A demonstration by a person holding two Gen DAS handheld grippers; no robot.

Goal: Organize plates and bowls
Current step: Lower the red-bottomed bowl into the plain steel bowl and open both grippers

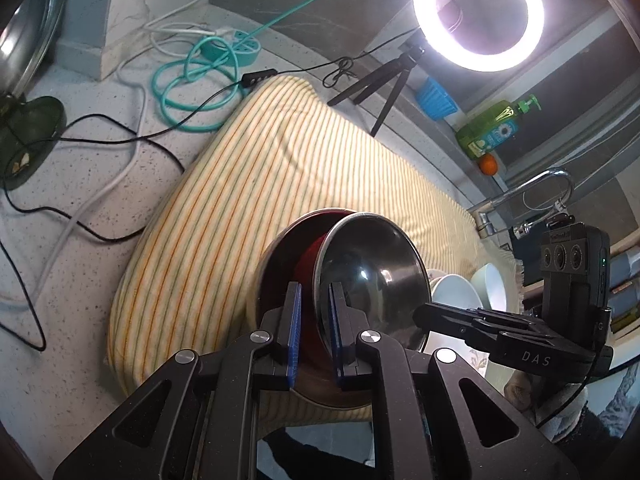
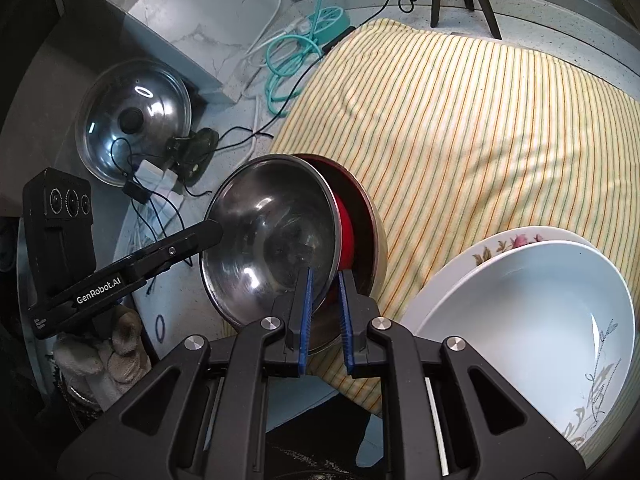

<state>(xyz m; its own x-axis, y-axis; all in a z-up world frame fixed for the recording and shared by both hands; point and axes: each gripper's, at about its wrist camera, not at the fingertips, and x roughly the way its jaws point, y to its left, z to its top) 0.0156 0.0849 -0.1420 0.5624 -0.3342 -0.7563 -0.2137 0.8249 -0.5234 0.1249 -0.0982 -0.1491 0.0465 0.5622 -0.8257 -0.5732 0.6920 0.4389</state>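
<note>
A steel bowl (image 1: 372, 272) (image 2: 272, 248) sits tilted inside a larger bowl with a red inside (image 1: 296, 252) (image 2: 348, 220), over the near edge of a striped cloth (image 1: 248, 184) (image 2: 460, 128). My left gripper (image 1: 316, 292) is shut on the steel bowl's rim, one pad inside it and one against the red side. My right gripper (image 2: 326, 274) is shut on the opposite rim, with red showing in the gap. Each wrist view shows the other gripper's fingers (image 1: 440, 316) (image 2: 188, 240) at the bowl's edge. Whether the bowls rest on the cloth I cannot tell.
A deep white plate (image 2: 520, 300) lies on a flowered plate (image 2: 520, 238) at the right, and white bowls (image 1: 456, 296) stand beyond the cloth. A pot lid (image 2: 132, 120), cables (image 1: 192, 76), a ring light (image 1: 478, 12), a tap (image 1: 532, 188) and a soap bottle (image 1: 492, 128) surround the cloth.
</note>
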